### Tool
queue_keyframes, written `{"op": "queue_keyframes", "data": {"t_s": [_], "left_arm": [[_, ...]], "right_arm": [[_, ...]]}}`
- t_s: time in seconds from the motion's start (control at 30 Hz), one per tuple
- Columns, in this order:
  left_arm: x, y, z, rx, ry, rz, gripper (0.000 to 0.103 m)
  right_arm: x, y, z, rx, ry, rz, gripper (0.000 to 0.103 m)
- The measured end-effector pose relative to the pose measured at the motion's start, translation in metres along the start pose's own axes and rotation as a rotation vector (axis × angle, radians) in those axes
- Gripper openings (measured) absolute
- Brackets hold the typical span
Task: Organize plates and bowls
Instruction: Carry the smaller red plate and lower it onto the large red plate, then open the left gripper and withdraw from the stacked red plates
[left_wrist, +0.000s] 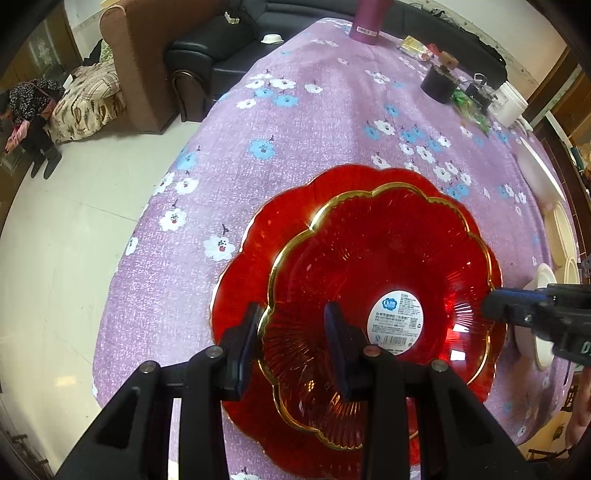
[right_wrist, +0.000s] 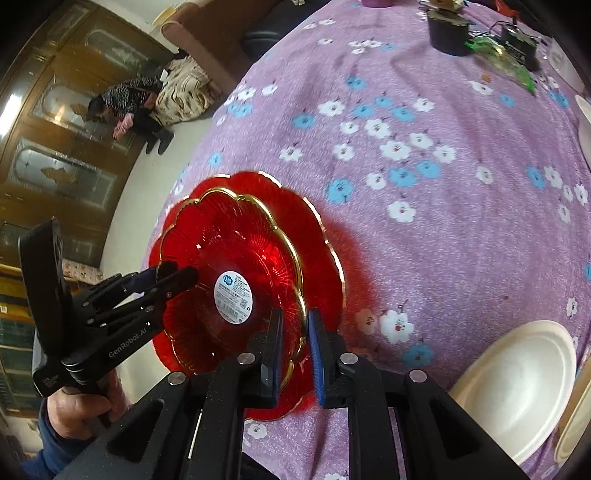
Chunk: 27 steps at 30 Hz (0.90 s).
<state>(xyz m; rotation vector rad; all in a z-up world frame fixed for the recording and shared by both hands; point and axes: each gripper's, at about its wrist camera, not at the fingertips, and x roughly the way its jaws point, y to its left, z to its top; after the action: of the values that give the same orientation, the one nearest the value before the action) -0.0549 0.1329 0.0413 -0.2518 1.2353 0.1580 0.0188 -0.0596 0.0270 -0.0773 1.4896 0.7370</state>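
Two red glass plates with scalloped gold rims are on the purple flowered tablecloth (left_wrist: 314, 122). The smaller plate (left_wrist: 369, 258) (right_wrist: 236, 251), with a white label in its middle, sits centred over the larger plate (left_wrist: 280, 221) (right_wrist: 325, 258); I cannot tell whether they touch. My left gripper (left_wrist: 293, 325) (right_wrist: 173, 275) is shut on the small plate's left rim, one finger outside it and one inside. Across from it, my right gripper (right_wrist: 295, 332) (left_wrist: 491, 306) is shut on the right rim, which runs between its pads.
White and cream plates (left_wrist: 535, 173) and a white bowl (right_wrist: 517, 387) sit at the table's right. A purple bottle (left_wrist: 369, 18), a black pot (left_wrist: 439, 85) and a white container (left_wrist: 511, 105) stand at the back. The table edge is left; a person (left_wrist: 33, 99) sits beyond.
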Motion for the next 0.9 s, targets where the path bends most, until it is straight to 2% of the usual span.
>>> {"op": "queue_keyframes", "data": {"t_s": [0.13,0.23,0.33,0.4,0.47,0.67,0.9], "left_arm": [[0.002,-0.005,0.000,0.029,-0.003,0.010,0.035],[0.003,-0.008,0.000,0.045,0.001,0.011,0.040],[0.004,-0.012,0.000,0.061,0.003,0.007,0.048],[0.004,-0.014,-0.002,0.071,0.003,-0.002,0.058],[0.004,-0.018,-0.003,0.085,-0.001,0.005,0.062],[0.002,-0.018,-0.005,0.089,-0.005,0.006,0.064],[-0.005,-0.018,-0.007,0.083,-0.013,0.003,0.066]], "right_arm": [[0.009,0.000,0.000,-0.001,0.009,-0.033,0.017],[0.010,0.000,0.001,-0.002,0.002,-0.043,0.017],[0.011,0.001,0.001,-0.003,-0.004,-0.055,0.017],[0.013,0.003,0.001,-0.001,-0.009,-0.058,0.018],[0.011,0.002,0.000,0.009,-0.015,-0.053,0.021],[0.009,0.008,-0.008,-0.008,-0.026,-0.070,0.028],[0.000,0.013,-0.014,-0.024,-0.048,-0.074,0.029]]}}
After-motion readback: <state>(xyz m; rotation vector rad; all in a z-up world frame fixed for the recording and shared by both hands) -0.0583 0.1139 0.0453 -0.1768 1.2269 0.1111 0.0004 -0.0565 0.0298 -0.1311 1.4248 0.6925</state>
